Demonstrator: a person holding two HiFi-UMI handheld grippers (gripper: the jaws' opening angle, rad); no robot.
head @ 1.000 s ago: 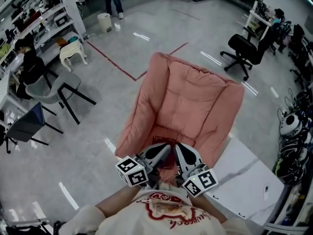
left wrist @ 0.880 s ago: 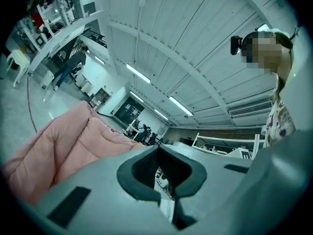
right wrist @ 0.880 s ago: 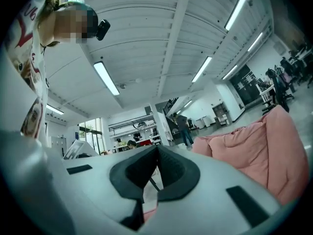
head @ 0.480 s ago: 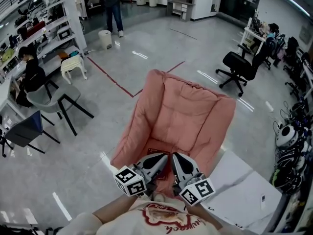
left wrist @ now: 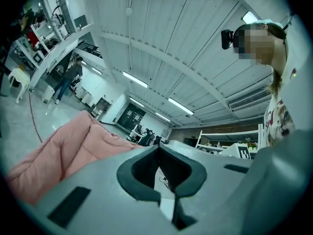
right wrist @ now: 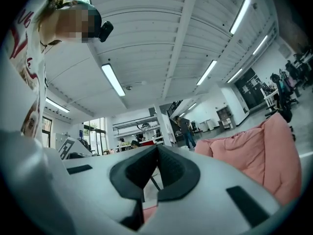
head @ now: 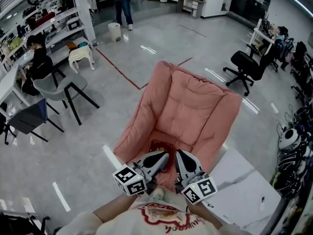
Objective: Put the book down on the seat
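Note:
A dark red book (head: 159,147) lies flat on the front of the seat of the pink armchair (head: 188,106) in the head view. My left gripper (head: 164,155) hovers over the book's near edge and hides part of it, jaws shut and empty. My right gripper (head: 179,153) is beside it, just right of the book, also shut with nothing held. In the left gripper view the closed left gripper (left wrist: 157,149) points upward past the pink armchair (left wrist: 58,148). The right gripper (right wrist: 156,149) likewise faces the ceiling, with the pink armchair (right wrist: 266,151) at its right.
A white tabletop (head: 244,182) stands at the chair's right front. A black office chair (head: 247,65) is behind on the right, a grey chair (head: 56,89) and a white stool (head: 80,55) on the left. A seated person (head: 36,65) works at the left benches.
The head view has shifted slightly. More of the book's cover shows ahead of the gripper tips than a second ago. Both grippers stay shut, close to the body.

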